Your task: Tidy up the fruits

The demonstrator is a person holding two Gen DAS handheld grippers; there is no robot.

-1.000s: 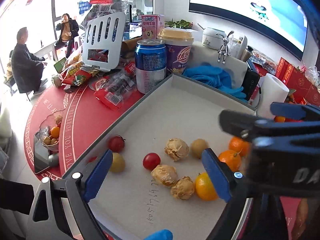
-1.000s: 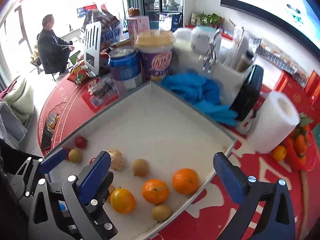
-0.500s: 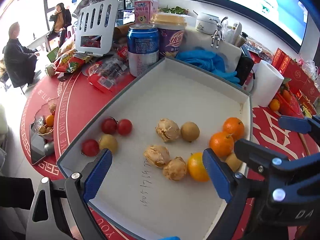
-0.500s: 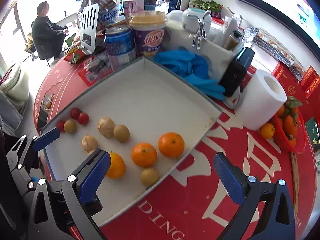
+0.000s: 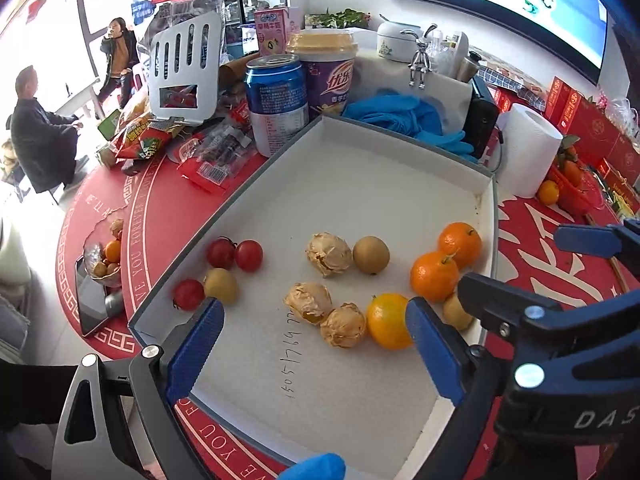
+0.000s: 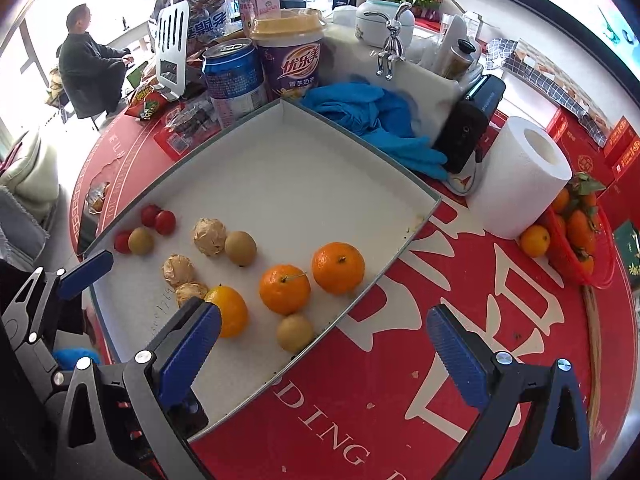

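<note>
A white tray holds three cherry tomatoes, three oranges, three wrinkled brown fruits and small smooth brown ones. My left gripper hovers open over the tray's near part, with only bare tray floor between its blue pads. My right gripper is open too, straddling the tray's near right rim above a small brown fruit. Neither gripper touches any fruit. In the left wrist view the right gripper hides part of the tray's right corner.
Behind the tray stand a blue can, a purple cup, blue gloves and a paper roll. A red basket of oranges sits right, snack packets and a phone left. People sit far left.
Both cameras have pulled back, so more of the tray shows. My right gripper has shifted right, from over the oranges to the tray's rim. One cherry tomato now lies against another.
</note>
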